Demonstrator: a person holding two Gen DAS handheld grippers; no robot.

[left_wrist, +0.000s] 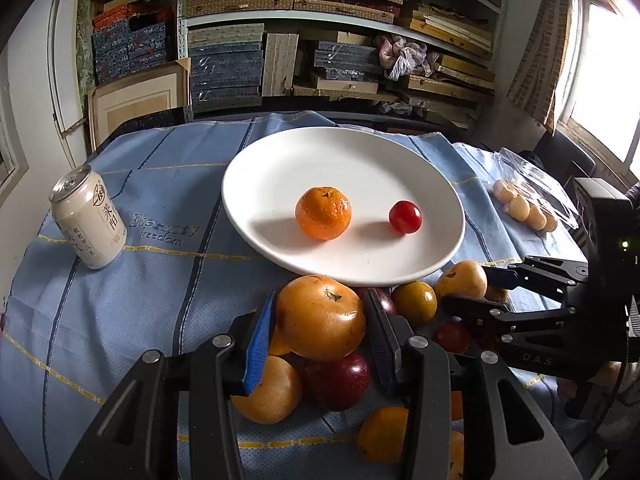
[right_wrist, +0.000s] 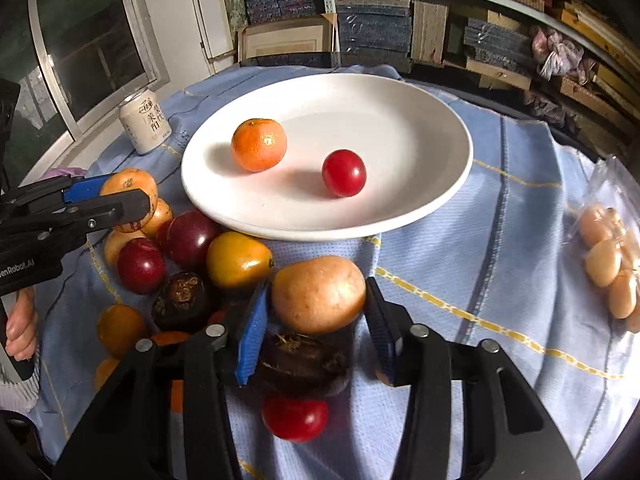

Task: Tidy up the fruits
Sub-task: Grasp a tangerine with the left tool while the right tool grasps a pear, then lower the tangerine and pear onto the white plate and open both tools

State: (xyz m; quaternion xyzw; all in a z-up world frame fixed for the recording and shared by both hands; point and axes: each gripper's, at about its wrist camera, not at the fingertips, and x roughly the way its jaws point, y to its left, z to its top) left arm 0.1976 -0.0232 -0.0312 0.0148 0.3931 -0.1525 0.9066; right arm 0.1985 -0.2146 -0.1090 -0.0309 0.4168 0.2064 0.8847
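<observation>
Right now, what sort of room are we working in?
Probably a storeroom or workshop in a home, not a kitchen: shelves stacked with flat cloth-covered boxes, a framed picture leaning against them, and a table under a blue cloth.

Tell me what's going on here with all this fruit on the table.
A person is sorting fruit from a pile onto a white plate, holding a claw in each hand. The left claw is closed on a big orange fruit at the pile's edge. The right claw has a tan, potato-like fruit between its fingers, touching both. Already on the plate are a mandarin and a small red fruit. A drink can and a bag of pale round pieces sit aside.
</observation>
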